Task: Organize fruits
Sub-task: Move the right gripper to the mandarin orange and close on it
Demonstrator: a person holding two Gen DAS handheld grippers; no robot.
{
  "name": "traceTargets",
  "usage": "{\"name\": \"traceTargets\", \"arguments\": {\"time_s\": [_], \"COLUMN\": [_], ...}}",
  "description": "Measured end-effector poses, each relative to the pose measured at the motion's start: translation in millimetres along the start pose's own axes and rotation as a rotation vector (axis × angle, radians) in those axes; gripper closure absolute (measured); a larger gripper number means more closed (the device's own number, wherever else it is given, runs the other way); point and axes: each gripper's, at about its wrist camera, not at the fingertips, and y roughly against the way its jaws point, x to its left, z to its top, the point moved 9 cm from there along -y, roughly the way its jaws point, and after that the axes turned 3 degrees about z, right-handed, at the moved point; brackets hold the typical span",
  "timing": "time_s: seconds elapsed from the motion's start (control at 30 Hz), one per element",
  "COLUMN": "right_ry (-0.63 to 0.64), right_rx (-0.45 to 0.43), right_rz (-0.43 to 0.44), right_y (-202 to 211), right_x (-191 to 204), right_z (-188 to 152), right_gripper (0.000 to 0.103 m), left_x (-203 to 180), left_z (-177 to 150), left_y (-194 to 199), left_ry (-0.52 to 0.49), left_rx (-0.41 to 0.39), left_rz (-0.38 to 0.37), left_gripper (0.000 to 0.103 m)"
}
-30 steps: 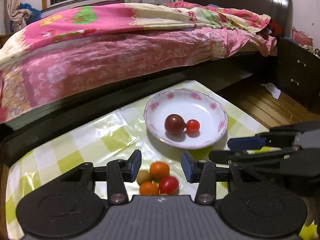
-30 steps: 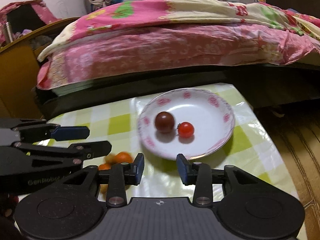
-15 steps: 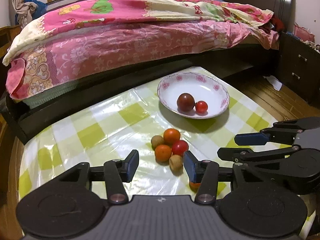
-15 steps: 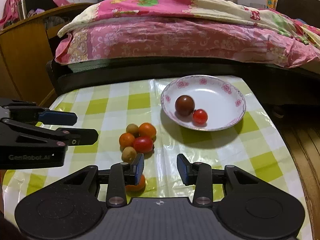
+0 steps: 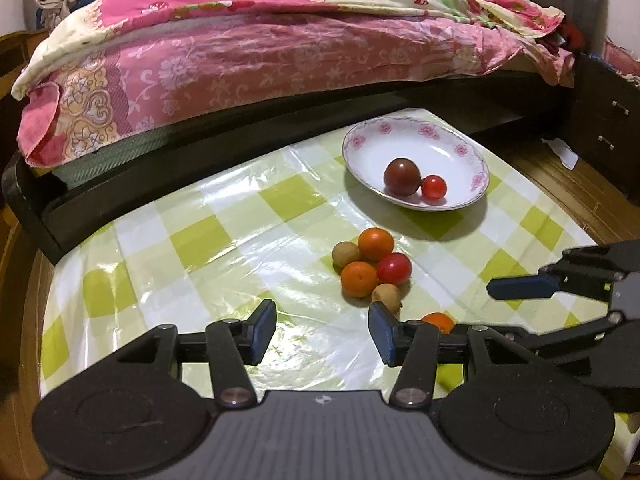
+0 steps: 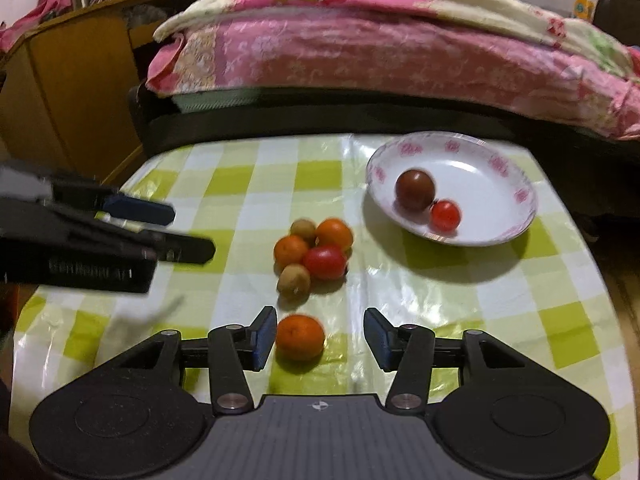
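A white floral plate (image 5: 472, 148) (image 6: 516, 216) holds a dark tomato (image 5: 402, 176) (image 6: 415, 189) and a small red tomato (image 5: 434, 187) (image 6: 445, 215). A cluster of oranges, a red tomato (image 5: 394, 268) (image 6: 325, 262) and brown fruits lies on the checked tablecloth. A lone orange (image 6: 300, 337) (image 5: 438, 321) lies apart, between the fingers of my right gripper (image 6: 320, 338), nearer the left one. That gripper is open. My left gripper (image 5: 322, 332) is open and empty above bare cloth, left of the cluster.
The table with its green-checked plastic cloth (image 5: 208, 240) stands beside a bed (image 5: 280, 40) with pink bedding. A wooden cabinet (image 6: 72, 92) stands at the left, a dark nightstand (image 5: 604, 120) at the right. Wooden floor (image 5: 560, 176) lies past the table's right edge.
Both grippers have pulled back and up from the plate, so more of the table shows. The lone orange now lies between the right gripper's fingers. Both stay open.
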Motion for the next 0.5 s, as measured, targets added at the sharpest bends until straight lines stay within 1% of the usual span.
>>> {"name": "traceTargets", "arguments": {"time_s": [0.23, 0.33, 0.37, 0.43, 0.5], "right_ry": [0.042, 0.062, 0.061, 0.052, 0.055], "right_rx": [0.055, 0.067, 0.075, 0.091, 0.097], "right_rz": [0.031, 0.031, 0.032, 0.036, 0.038], "right_y": [-21.1, -29.7, -32.4, -36.9, -38.1], "right_x": [10.8, 13.5, 12.8, 11.4, 10.5], "right_z": [-11.5, -15.1, -16.0, -18.0, -19.5], "right_gripper": [0.058, 0.058, 0.06, 0.07, 0.073], "left_x": [2.6, -0.4, -1.8, -6.0, -11.0], "left_z": [-3.3, -6.3, -7.4, -8.8, -9.5], "left_y": [-6.4, -10.4, -11.8, -14.3, -17.0], "left_ry": [0.01, 0.003, 0.001, -0.008, -0.018], "left_rx": [0.021, 0.035, 0.04, 0.048, 0.053], "left_rz": [-0.024, -0.037, -0.042, -0.051, -0.063], "left_gripper": [0.045, 0.045, 0.045, 0.045, 0.045]}}
